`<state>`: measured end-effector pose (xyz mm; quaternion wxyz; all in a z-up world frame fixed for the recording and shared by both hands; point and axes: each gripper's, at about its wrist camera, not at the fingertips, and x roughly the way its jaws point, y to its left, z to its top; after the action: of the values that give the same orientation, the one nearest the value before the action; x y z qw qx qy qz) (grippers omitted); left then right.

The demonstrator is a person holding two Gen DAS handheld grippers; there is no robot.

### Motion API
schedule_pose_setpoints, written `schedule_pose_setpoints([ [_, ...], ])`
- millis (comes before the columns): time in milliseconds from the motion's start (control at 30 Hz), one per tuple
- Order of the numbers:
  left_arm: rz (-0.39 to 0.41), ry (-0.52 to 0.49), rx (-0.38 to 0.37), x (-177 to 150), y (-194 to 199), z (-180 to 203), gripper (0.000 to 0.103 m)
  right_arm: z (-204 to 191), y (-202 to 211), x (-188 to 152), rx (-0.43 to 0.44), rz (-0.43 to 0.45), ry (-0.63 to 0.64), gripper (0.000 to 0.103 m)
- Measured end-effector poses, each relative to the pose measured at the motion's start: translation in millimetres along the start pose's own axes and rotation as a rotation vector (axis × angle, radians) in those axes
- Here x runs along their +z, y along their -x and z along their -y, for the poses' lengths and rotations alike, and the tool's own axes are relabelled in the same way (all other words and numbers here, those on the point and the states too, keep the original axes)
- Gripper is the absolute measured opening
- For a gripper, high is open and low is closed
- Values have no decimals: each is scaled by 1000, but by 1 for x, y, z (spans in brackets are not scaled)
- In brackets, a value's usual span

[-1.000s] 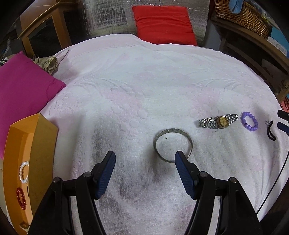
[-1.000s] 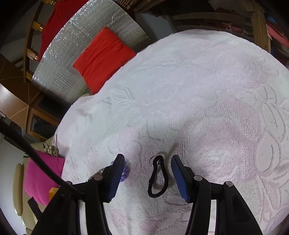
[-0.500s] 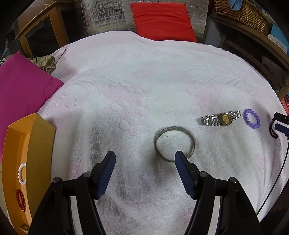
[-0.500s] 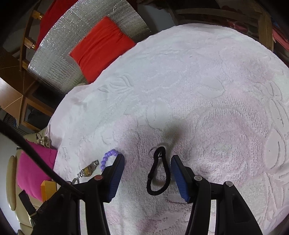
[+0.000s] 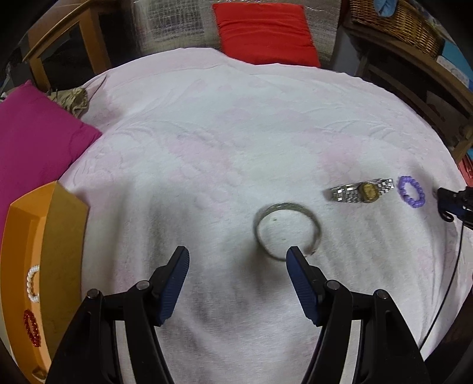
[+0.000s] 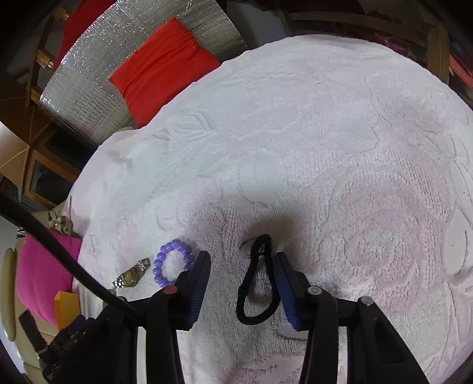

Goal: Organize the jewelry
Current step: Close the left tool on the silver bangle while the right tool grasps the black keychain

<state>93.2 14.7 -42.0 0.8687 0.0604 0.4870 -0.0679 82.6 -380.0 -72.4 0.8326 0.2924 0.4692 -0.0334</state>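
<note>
On the pale pink towel (image 5: 236,133) lie a silver bangle (image 5: 287,229), a silver and gold watch (image 5: 363,191) and a purple bead bracelet (image 5: 411,192). My left gripper (image 5: 238,265) is open, its right fingertip touching the bangle's near rim. The orange tray (image 5: 38,265) at the left holds a pearl bracelet (image 5: 32,283) and a red bead bracelet (image 5: 31,328). My right gripper (image 6: 241,265) is open around a black cord loop with a small metal ring (image 6: 256,283) on the towel. The purple bracelet (image 6: 173,263) and watch (image 6: 131,276) lie to its left.
A magenta cushion (image 5: 32,138) lies at the left and a red cushion (image 5: 266,32) beyond the far edge. A wicker basket (image 5: 396,20) sits on a wooden shelf at the back right. A black cable (image 6: 59,254) crosses the right wrist view.
The left gripper has pulled back and left a little, the bangle now by its right finger. The right gripper has settled lower over the black cord loop; the purple bracelet and watch came into its view.
</note>
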Motion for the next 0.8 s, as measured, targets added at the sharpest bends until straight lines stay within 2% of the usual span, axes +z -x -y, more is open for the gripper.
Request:
schedule_pose_setpoints([
  [67, 9, -14, -15, 2, 0, 9, 69, 0, -2, -1, -18, 6, 11, 28],
  [267, 6, -60, 0, 3, -6, 24, 69, -2, -2, -2, -47, 30, 47, 14],
  [367, -10, -46, -7, 3, -12, 21, 69, -1, -1, -2, -40, 32, 50, 12],
  [467, 0, -17, -47, 5, -12, 16, 69, -4, 2, -2, -26, 39, 54, 11],
  [567, 1, 6, -92, 6, -14, 16, 75, -12, 11, -4, 4, 65, 64, 9],
  [700, -7, 0, -81, 4, -20, 17, 78, -26, 17, -6, 25, 84, 105, 9],
  [800, -1, 6, -84, 4, -21, 16, 79, -24, 20, -2, 29, 91, 87, 9],
])
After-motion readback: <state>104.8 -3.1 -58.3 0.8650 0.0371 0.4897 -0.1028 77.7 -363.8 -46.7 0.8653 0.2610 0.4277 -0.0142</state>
